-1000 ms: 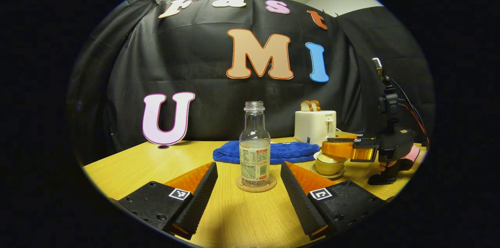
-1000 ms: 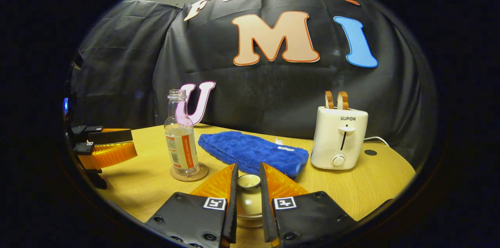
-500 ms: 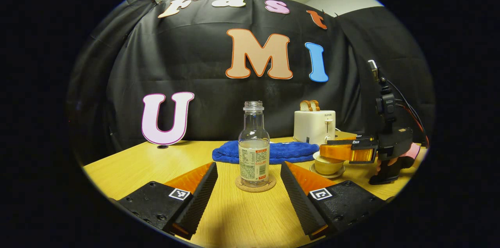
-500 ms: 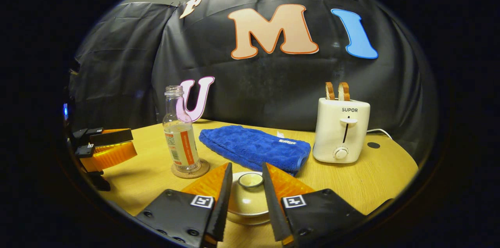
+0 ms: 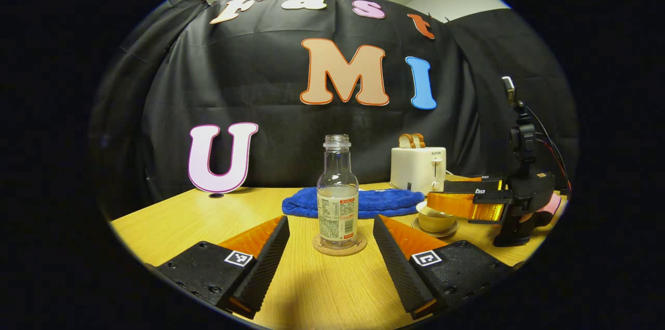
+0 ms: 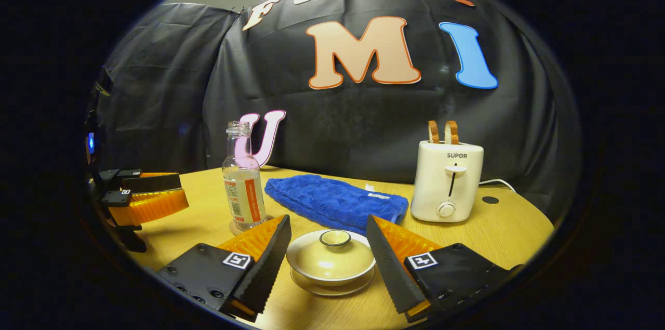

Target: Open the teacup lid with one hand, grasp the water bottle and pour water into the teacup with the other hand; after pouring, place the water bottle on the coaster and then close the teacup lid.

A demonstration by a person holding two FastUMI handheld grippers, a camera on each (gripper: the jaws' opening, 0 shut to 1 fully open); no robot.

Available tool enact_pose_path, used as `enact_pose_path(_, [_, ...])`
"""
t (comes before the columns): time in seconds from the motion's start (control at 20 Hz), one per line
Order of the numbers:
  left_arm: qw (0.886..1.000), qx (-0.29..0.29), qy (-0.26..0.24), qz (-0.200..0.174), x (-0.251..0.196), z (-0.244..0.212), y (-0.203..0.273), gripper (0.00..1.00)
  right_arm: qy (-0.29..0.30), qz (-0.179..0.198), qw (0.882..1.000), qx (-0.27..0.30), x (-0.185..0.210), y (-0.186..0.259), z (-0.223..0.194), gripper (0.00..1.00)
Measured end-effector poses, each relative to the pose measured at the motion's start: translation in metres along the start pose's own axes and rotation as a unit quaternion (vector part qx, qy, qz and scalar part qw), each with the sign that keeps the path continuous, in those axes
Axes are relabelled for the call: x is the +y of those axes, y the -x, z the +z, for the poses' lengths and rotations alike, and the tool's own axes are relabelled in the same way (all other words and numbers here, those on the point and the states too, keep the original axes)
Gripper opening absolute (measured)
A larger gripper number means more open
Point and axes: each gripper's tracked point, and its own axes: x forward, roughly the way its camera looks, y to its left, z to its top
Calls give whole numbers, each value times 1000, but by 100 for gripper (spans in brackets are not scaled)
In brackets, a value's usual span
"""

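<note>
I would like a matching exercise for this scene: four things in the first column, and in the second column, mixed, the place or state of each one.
Things:
1. water bottle
2. teacup lid
3. bread slices
4. blue towel

Places or states:
A. sticking out of the toaster
B. lying flat on the table, behind the teacup
C. standing on the coaster, no cap
D. resting on the teacup

Pairs: 1-C, 2-D, 3-A, 4-B

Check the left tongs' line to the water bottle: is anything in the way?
Nothing visible blocks it. In the left gripper view the water bottle stands upright on its coaster, centred ahead of the open left tongs, with bare table between. The blue towel lies behind; the teacup sits off to the right.
</note>
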Motion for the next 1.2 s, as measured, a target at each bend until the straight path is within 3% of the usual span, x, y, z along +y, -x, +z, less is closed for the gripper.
enact_pose_path(0.2, [1000,0,0,-4,-1,1,-1,94,-3,-16,1000,-17,-6,17,4,96])
enact_pose_path(0.5, [1000,0,0,-4,-1,0,0,94,-6,-46,998,-43,-17,45,10,89])
enact_pose_path(0.55, [1000,0,0,-4,-1,1,0,94,-6,-52,998,-42,-19,50,10,93])
enact_pose_path(0.75, [1000,0,0,8,4,1,-1,95,-6,-83,996,-45,-25,71,10,89])
enact_pose_path(1.0, [999,2,-2,38,16,0,2,95,-7,-145,988,-47,-44,95,9,96])
enact_pose_path(1.05, [999,1,-1,44,18,0,2,95,-7,-154,987,-47,-46,98,10,89])
enact_pose_path(1.2, [999,1,-2,50,19,0,3,94,-7,-169,984,-48,-50,103,9,89])
